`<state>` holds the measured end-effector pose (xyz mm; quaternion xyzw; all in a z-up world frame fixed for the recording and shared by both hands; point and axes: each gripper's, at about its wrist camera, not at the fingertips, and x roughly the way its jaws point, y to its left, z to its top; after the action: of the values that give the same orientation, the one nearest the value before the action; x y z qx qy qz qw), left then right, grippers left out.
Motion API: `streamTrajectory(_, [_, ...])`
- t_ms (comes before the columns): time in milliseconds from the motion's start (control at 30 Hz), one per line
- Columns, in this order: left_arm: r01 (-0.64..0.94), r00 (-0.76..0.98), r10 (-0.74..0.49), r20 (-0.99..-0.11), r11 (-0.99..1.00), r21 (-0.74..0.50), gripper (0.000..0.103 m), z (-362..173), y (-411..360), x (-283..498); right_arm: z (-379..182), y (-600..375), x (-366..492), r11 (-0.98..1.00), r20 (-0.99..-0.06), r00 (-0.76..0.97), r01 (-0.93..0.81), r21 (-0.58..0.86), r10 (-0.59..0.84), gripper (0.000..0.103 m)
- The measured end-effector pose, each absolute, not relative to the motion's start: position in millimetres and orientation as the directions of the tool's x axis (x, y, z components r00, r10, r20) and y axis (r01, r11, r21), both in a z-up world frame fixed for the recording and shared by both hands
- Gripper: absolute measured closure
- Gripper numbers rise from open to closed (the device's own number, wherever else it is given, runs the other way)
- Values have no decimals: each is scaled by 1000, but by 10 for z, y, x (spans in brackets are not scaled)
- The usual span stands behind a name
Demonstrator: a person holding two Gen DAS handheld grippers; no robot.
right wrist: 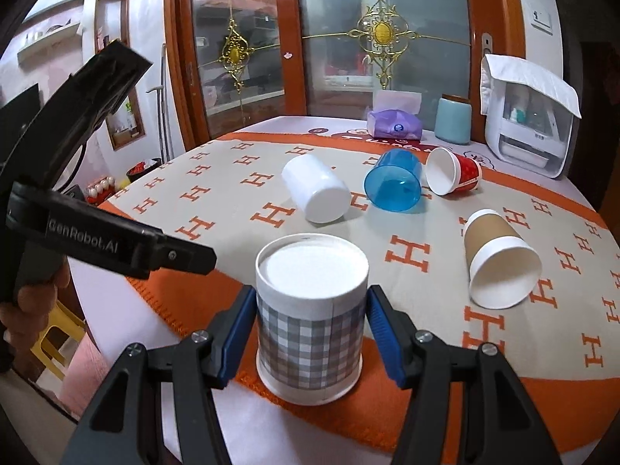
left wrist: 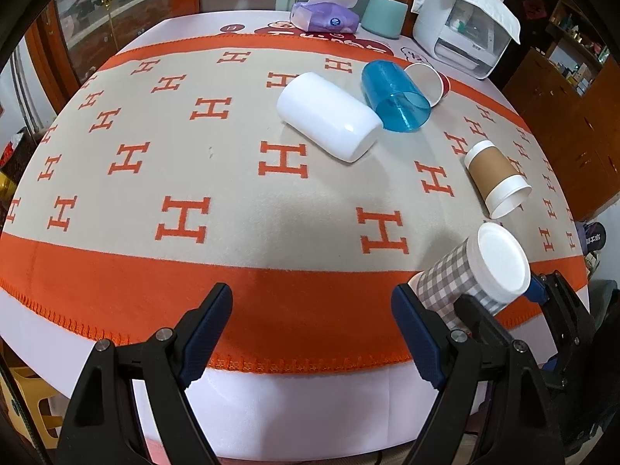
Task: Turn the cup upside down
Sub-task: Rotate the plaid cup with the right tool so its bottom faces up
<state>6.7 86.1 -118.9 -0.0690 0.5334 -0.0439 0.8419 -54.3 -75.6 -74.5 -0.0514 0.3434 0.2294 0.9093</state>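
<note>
A grey-checked paper cup (right wrist: pixel 310 321) stands upside down on the orange border of the cloth, its white base up. My right gripper (right wrist: pixel 310 321) is shut on the cup's sides, blue pads touching both sides. In the left wrist view the cup (left wrist: pixel 476 271) shows at lower right with the right gripper around it. My left gripper (left wrist: pixel 312 333) is open and empty above the table's near edge. A white cup (left wrist: pixel 329 116), a blue cup (left wrist: pixel 395 95), a red cup (left wrist: pixel 428 81) and a brown cup (left wrist: pixel 496 178) lie on their sides.
An orange and beige cloth (left wrist: pixel 193 155) covers the round table. At the far edge stand a purple tissue pack (left wrist: pixel 325 17), a teal jar (left wrist: pixel 385 13) and a white appliance (left wrist: pixel 461 38). A glass cabinet (right wrist: pixel 329 38) stands behind.
</note>
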Motion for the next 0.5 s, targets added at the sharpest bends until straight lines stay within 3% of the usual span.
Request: streamTrajectory(500, [11,448,-154,-881,986,-167,20,-1158,821,-3,-819,-656,-557,886,-609,707,-463,-17,358,44])
